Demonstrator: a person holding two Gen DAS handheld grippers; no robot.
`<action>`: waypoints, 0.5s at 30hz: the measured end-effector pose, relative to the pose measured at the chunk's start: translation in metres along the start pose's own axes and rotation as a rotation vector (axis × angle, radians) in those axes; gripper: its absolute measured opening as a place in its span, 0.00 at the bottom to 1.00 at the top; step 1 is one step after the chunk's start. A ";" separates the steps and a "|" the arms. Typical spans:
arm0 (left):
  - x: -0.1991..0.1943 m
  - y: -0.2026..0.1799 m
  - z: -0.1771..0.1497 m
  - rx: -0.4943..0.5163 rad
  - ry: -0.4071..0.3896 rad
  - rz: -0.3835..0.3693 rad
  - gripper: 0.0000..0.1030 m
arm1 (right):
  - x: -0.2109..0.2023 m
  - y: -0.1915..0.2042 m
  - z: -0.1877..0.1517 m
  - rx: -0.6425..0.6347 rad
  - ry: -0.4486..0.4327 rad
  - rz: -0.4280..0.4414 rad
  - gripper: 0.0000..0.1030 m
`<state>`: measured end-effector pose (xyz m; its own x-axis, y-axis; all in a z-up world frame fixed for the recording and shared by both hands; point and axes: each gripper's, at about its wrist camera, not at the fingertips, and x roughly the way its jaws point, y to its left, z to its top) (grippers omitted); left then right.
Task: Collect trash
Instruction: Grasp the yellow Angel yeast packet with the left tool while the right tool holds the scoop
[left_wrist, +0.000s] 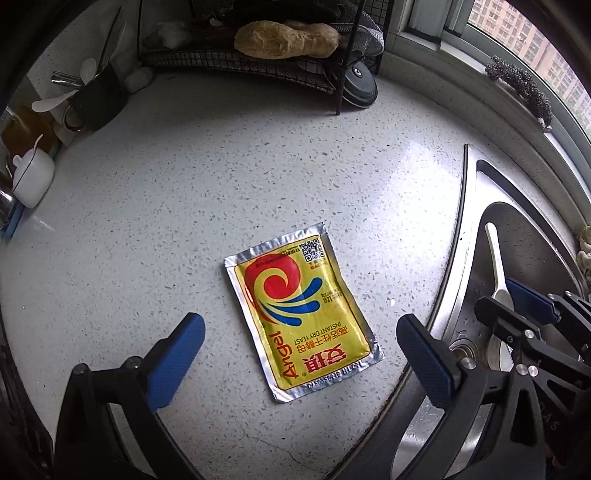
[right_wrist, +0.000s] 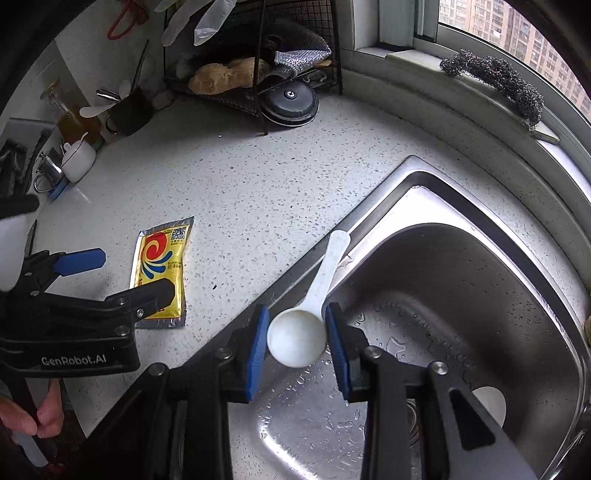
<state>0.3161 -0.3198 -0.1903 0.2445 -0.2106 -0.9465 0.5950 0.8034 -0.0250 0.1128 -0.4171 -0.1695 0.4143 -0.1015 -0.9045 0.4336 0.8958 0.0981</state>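
A yellow yeast packet (left_wrist: 301, 318) lies flat on the speckled counter (left_wrist: 221, 192), just beside the steel sink (right_wrist: 461, 295). The left gripper (left_wrist: 301, 363) hangs over it with its blue fingers (left_wrist: 177, 363) spread wide open, one on each side of the packet. The fingers do not touch it. The right gripper (right_wrist: 297, 341) is over the edge of the sink. Its blue fingers (right_wrist: 258, 345) squeeze the round bowl of a white plastic scoop (right_wrist: 297, 341), one finger on each side. The scoop's long handle points away, up over the sink's rim toward the counter. In the right wrist view, a hand (right_wrist: 33, 415) shows at the bottom left, holding the left gripper.
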 end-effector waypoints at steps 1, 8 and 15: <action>0.004 0.000 0.001 -0.005 0.008 0.005 1.00 | 0.002 0.001 0.001 0.000 0.000 -0.003 0.29; 0.031 -0.003 0.004 -0.021 0.063 0.008 1.00 | 0.009 -0.004 0.001 0.006 0.000 0.031 0.29; 0.036 0.000 0.012 -0.034 0.053 0.038 1.00 | 0.011 -0.007 -0.001 0.001 -0.008 0.046 0.29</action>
<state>0.3337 -0.3343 -0.2208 0.2252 -0.1509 -0.9626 0.5597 0.8287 0.0010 0.1140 -0.4239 -0.1801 0.4402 -0.0638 -0.8956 0.4150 0.8990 0.1400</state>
